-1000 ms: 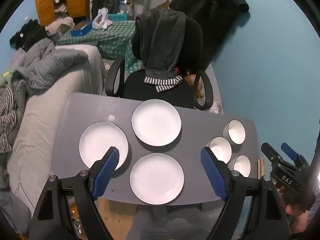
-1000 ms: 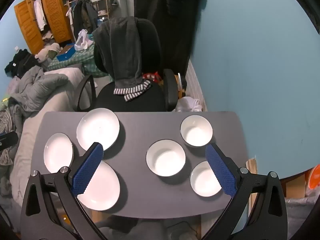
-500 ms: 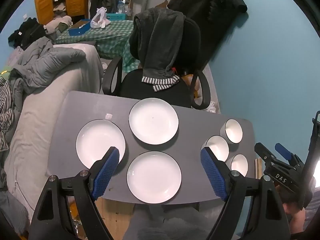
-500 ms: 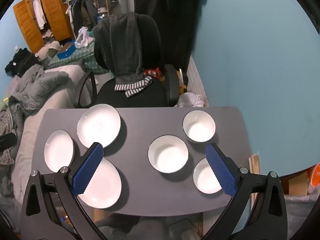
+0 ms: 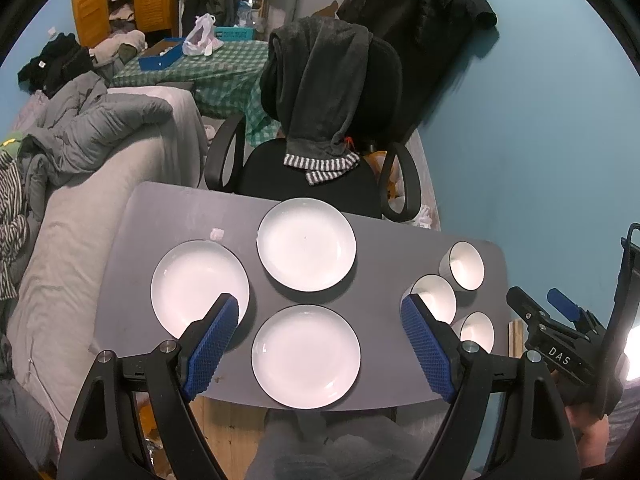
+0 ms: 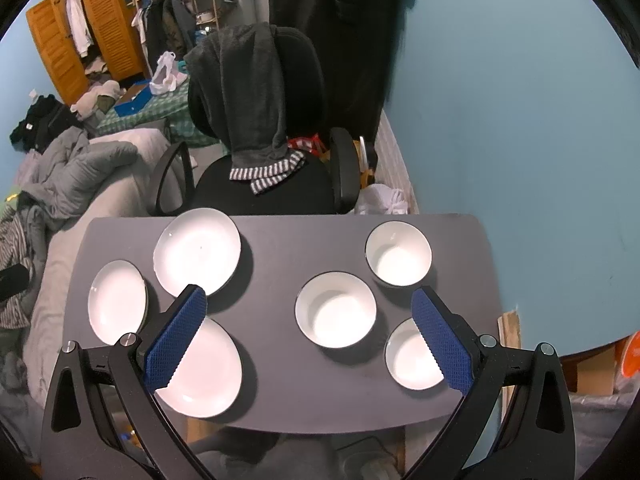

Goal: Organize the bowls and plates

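Note:
Three white plates lie on the grey table [image 5: 168,216]: a far plate [image 5: 306,244], a left plate [image 5: 192,284] and a near plate [image 5: 306,356]. Three white bowls stand at the right: far [image 6: 398,254], middle [image 6: 336,314] and near [image 6: 408,356]. My left gripper [image 5: 320,340] is open and empty, high above the near plate. My right gripper [image 6: 308,334] is open and empty, high above the middle bowl. The right gripper's body also shows in the left wrist view [image 5: 560,344] beyond the table's right edge.
A black office chair [image 5: 320,160] draped with a dark garment stands behind the table. A grey couch with bedding [image 5: 100,140] lies along the left. A blue wall [image 6: 500,120] runs close on the right. A small white scrap [image 5: 217,234] lies on the table.
Both grippers have risen and drawn back slightly, so the table looks a little smaller and lower. The plates and bowls have not moved. Both grippers stay open.

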`<action>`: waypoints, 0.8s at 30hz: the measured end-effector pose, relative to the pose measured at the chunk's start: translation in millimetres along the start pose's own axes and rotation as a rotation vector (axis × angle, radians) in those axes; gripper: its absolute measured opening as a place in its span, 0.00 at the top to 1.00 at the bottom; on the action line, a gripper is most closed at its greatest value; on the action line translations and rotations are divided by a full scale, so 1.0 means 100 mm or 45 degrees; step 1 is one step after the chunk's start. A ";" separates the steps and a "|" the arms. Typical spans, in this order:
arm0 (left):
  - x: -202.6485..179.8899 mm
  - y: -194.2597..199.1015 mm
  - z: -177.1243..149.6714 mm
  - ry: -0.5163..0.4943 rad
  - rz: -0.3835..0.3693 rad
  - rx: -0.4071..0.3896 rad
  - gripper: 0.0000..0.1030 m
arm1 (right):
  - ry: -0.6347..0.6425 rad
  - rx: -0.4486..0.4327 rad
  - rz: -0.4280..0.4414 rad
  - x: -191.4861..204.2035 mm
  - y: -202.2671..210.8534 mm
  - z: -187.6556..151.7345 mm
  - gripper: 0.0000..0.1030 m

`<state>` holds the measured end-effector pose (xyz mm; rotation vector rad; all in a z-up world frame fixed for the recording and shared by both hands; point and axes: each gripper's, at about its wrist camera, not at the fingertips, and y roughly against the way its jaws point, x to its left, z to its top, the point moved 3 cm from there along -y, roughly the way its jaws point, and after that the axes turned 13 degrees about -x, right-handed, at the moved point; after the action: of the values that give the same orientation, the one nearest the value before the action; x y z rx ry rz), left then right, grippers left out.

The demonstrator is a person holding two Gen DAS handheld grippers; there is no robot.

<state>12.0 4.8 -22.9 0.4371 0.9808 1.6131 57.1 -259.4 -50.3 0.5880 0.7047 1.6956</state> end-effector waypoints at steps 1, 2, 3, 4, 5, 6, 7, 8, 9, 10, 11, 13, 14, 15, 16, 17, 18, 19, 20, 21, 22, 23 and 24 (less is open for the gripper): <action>0.00 -0.01 0.00 0.002 -0.001 0.005 0.18 | -0.003 0.003 0.002 0.00 0.00 0.00 0.02; 0.02 -0.01 -0.01 0.004 -0.002 0.008 0.18 | -0.005 0.006 0.004 0.00 -0.01 0.00 0.02; 0.02 -0.01 -0.01 0.005 -0.003 0.012 0.18 | -0.006 0.008 0.005 0.01 0.00 -0.01 0.02; 0.03 -0.02 -0.01 0.006 -0.004 0.014 0.18 | -0.009 0.010 0.007 0.00 -0.02 -0.01 0.02; 0.03 -0.01 -0.01 0.006 -0.005 0.015 0.18 | -0.007 0.010 0.008 0.00 -0.02 -0.02 0.02; 0.03 -0.01 0.00 0.004 -0.005 0.013 0.18 | -0.005 0.010 0.007 0.00 -0.03 -0.03 0.02; 0.02 -0.02 -0.01 0.001 -0.003 0.010 0.18 | -0.004 0.009 0.008 0.01 -0.03 -0.03 0.02; 0.02 -0.01 -0.01 -0.003 -0.003 0.006 0.18 | -0.004 0.009 0.008 0.01 -0.02 -0.04 0.02; 0.02 -0.01 -0.01 -0.006 -0.003 0.003 0.18 | -0.007 0.012 0.008 0.00 -0.03 -0.02 0.02; 0.02 -0.01 -0.01 -0.009 -0.003 0.000 0.18 | -0.007 0.010 0.008 0.00 -0.02 -0.02 0.02; 0.02 0.00 -0.01 -0.011 -0.002 -0.003 0.18 | -0.007 0.009 0.006 0.01 -0.02 -0.02 0.02; 0.02 0.01 -0.01 -0.013 -0.002 -0.008 0.18 | -0.007 0.009 0.007 0.00 -0.02 -0.01 0.02; 0.02 0.01 -0.01 -0.013 -0.003 -0.010 0.18 | -0.007 0.009 0.006 0.00 -0.02 0.00 0.02; 0.02 0.02 -0.01 -0.013 -0.005 -0.012 0.18 | -0.007 0.008 0.006 0.00 -0.02 0.00 0.02; 0.02 0.02 -0.02 -0.014 -0.007 -0.014 0.18 | -0.008 0.007 0.006 0.01 -0.02 0.00 0.02; 0.02 0.03 -0.03 -0.015 -0.008 -0.015 0.18 | -0.009 0.006 0.007 0.00 -0.03 0.01 0.02; 0.03 0.04 -0.03 -0.016 -0.009 -0.017 0.18 | -0.009 0.006 0.008 0.01 -0.03 0.01 0.02; 0.02 0.04 -0.03 -0.018 -0.009 -0.017 0.18 | -0.008 0.006 0.008 0.01 -0.03 0.02 0.02; 0.02 0.04 -0.03 -0.018 -0.009 -0.017 0.18 | -0.007 0.005 0.008 0.02 -0.03 0.02 0.02; 0.02 0.04 -0.03 -0.016 -0.010 -0.016 0.18 | -0.008 0.006 0.008 0.01 -0.03 0.02 0.02; 0.02 0.04 -0.03 -0.014 -0.011 -0.015 0.18 | -0.011 0.008 0.010 0.00 -0.04 0.03 0.02; 0.02 0.03 -0.03 -0.013 -0.011 -0.016 0.18 | -0.010 0.009 0.010 0.00 -0.04 0.03 0.02; 0.03 0.03 -0.02 -0.012 -0.012 -0.015 0.18 | -0.009 0.010 0.009 0.01 -0.04 0.03 0.02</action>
<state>7.3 6.4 -22.2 0.4311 0.9642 1.6061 61.5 -257.3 -51.0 0.6025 0.7052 1.6969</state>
